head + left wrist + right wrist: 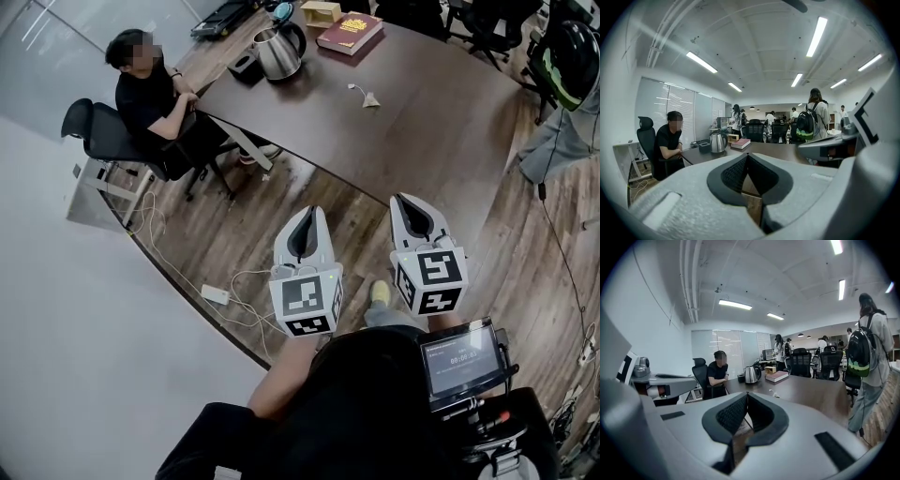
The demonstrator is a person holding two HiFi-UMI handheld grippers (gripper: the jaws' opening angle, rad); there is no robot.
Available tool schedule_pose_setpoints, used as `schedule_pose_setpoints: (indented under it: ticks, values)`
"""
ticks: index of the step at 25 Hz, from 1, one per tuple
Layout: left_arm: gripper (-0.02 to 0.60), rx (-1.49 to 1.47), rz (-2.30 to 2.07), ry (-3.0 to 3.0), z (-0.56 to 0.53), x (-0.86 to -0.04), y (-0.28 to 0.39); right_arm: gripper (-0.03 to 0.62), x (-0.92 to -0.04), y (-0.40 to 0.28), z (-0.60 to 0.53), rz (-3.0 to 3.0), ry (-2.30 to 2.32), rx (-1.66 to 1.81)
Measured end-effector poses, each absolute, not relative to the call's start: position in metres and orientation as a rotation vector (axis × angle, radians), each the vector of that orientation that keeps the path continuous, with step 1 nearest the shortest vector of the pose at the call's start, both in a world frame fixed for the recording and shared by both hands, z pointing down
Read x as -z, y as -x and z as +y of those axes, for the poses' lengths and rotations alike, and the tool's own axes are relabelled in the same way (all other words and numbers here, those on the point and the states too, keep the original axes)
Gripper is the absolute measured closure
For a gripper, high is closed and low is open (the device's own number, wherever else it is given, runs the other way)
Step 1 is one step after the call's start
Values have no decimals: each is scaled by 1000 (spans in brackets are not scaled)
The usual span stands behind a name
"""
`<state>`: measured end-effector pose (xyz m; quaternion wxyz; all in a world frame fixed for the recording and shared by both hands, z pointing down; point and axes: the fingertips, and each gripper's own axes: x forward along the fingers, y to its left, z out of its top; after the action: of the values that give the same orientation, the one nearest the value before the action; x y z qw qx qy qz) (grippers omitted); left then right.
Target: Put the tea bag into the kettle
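A steel kettle (278, 49) with a black handle stands at the far end of the dark wooden table (441, 131). The tea bag (368, 97), with its string, lies alone on the tabletop, nearer to me than the kettle. Both grippers hang over the wooden floor, well short of the table. My left gripper (307, 220) is shut and empty, and so is my right gripper (412, 208). In the left gripper view the kettle (716, 142) is far beyond the shut gripper (747, 157). In the right gripper view the kettle (750, 374) and tea bag (776, 394) lie beyond the shut gripper (746, 397).
A red book (350, 33), a wooden box (322, 12) and a black kettle base (246, 67) sit near the kettle. A person (150, 89) sits on an office chair at the table's left side. Another person with a backpack (562, 84) stands at the right. A power strip (215, 294) lies on the floor.
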<state>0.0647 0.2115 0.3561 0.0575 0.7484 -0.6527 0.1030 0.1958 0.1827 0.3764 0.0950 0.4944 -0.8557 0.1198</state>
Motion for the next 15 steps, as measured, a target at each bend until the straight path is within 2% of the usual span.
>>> schedule_pose_setpoints:
  ticks: [15]
  values:
    - [575, -282, -2017, -2253, 164, -353, -68, 588, -383, -193, 132, -2576, -1391, -350]
